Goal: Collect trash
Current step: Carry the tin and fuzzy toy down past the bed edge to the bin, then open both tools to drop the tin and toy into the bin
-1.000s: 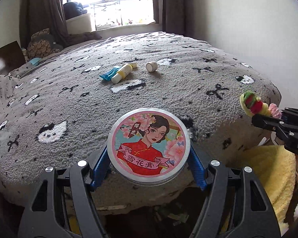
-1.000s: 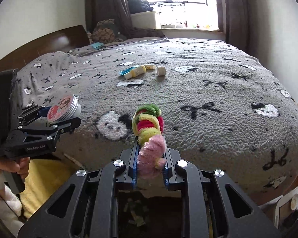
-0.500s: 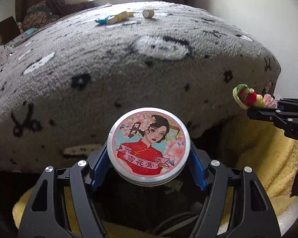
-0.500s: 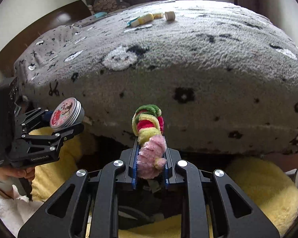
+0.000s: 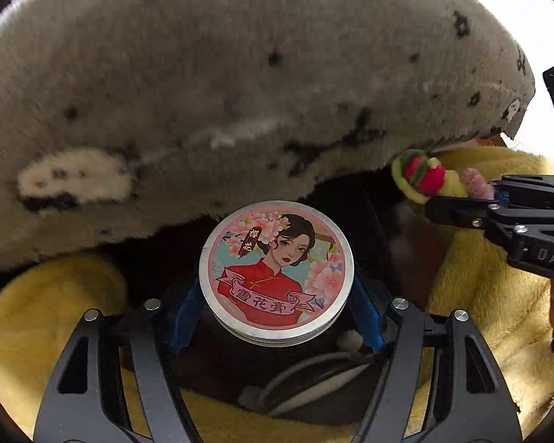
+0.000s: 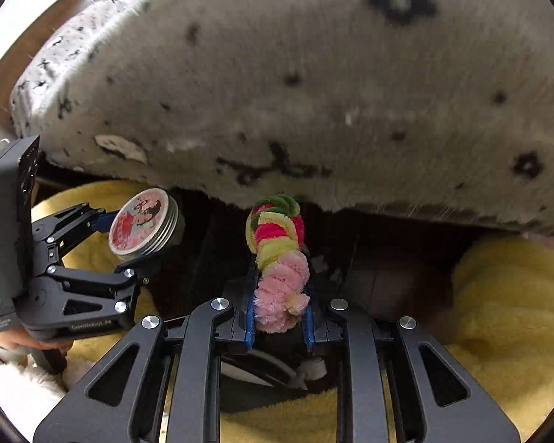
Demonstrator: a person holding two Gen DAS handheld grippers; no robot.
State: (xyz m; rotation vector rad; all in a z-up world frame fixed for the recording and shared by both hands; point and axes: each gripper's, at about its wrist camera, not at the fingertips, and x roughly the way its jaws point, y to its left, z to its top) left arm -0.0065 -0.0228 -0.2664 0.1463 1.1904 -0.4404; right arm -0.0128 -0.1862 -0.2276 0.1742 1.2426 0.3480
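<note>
Left wrist view, left hand-held gripper [image 5: 276,288]: jaws spread partway and clamped on the round tin [image 5: 276,271], blue pads pressing its two sides; the printed lid faces the camera.
Left wrist view, right hand-held gripper [image 5: 472,193]: enters from the right edge, pinching the fuzzy pipe-cleaner toy [image 5: 424,177], whose green and red end sticks out toward the blanket's hem.
Left wrist view, surroundings: the grey patterned blanket [image 5: 221,74] hangs over the bed edge above the tin; yellow fleece [image 5: 48,317] lies on both sides below.
Left wrist view, hard to make out: a dark gap beneath the tin holds a curved pale-rimmed shape, partly hidden by the fingers; I cannot tell what it is.
Right wrist view, right hand-held gripper [image 6: 279,313]: jaws pressed close together on the toy's [image 6: 277,258] pink end; the rest stands up past the tips.
Right wrist view, left hand-held gripper [image 6: 144,232]: at left, holding the tin [image 6: 142,225]; a hand [image 6: 18,343] on its handle is cut off by the frame.
Right wrist view, blur: the blanket [image 6: 314,74] is smeared.
</note>
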